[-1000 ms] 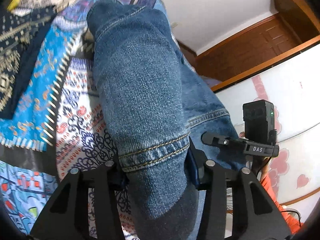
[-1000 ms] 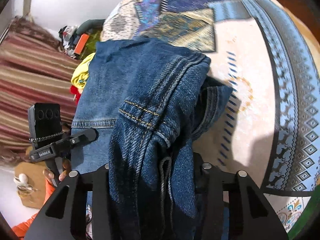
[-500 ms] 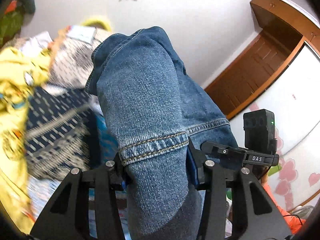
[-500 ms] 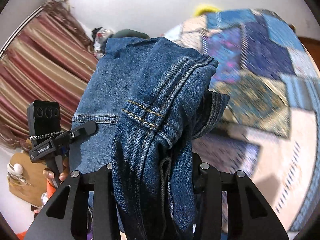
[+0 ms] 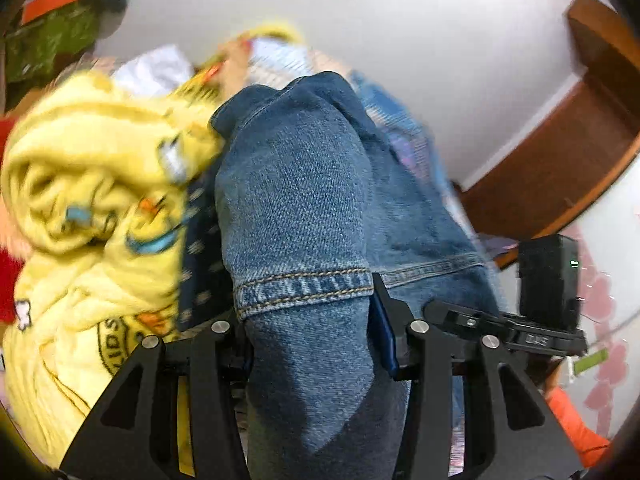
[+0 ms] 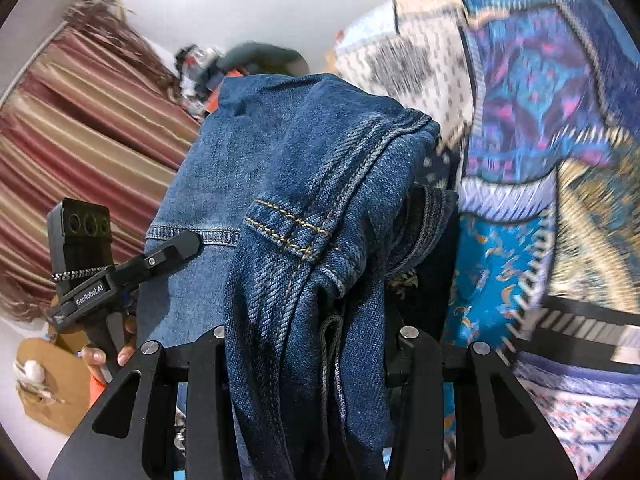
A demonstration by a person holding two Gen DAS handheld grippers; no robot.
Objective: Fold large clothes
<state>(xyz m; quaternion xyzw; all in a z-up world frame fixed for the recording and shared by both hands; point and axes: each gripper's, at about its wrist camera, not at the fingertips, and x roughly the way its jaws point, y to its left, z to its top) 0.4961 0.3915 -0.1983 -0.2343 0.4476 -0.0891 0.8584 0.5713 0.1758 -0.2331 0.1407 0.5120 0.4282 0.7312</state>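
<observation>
Both pairs of jaws are clamped on one pair of blue jeans [image 5: 304,208], held partway apart by thick denim. The left gripper [image 5: 310,332] pinches a hemmed leg end, the stitched cuff draped over its fingers. The right gripper [image 6: 308,344] grips a bunched, seamed fold of the jeans. Left of the jeans lies a crumpled yellow garment [image 5: 92,208] (blurred); right of them spreads a patchwork bedspread [image 6: 540,184].

Blue denim jeans [image 5: 304,208], bunched; orange-stitched hem; lifted
</observation>
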